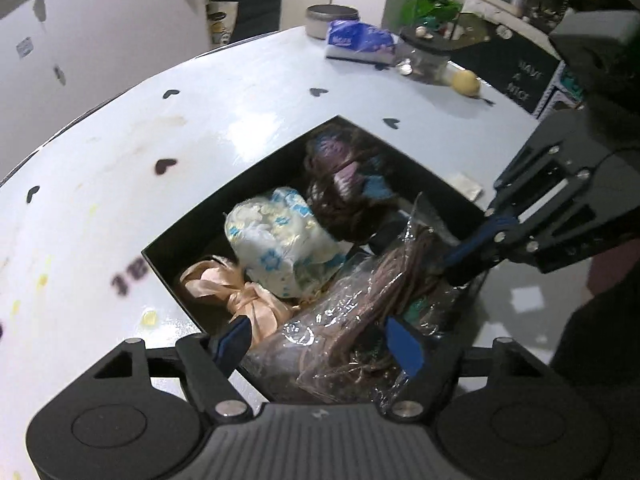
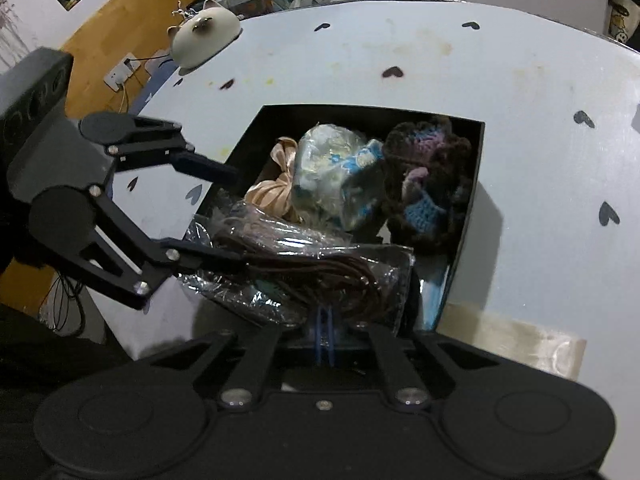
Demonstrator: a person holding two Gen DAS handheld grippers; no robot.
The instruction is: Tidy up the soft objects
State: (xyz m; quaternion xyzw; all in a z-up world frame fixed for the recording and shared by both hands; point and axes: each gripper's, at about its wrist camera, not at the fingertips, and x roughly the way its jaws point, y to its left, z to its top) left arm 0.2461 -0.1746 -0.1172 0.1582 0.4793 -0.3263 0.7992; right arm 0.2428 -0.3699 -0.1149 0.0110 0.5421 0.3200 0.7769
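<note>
Right wrist view: we pinch the crinkly, slippery clear plastic bag of brown cord (image 2: 304, 276) by its near edge with the right gripper (image 2: 325, 334) clamped, while the left gripper (image 1: 316, 344) stands wide.

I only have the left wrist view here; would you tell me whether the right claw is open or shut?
Observer: The right wrist view shows the right claw shut, blue pads together at the near edge of the clear bag of brown cord. I cannot tell whether it pinches the film.
Operator: Thank you. Is anything on the table outside my frame?
Observer: Yes, a white cat-shaped object sits at the table edge.
Operator: And how does my left claw look from there?
Observer: The left claw is open, one finger over a side wall of the black box, the other lying along the bag's end.
</note>
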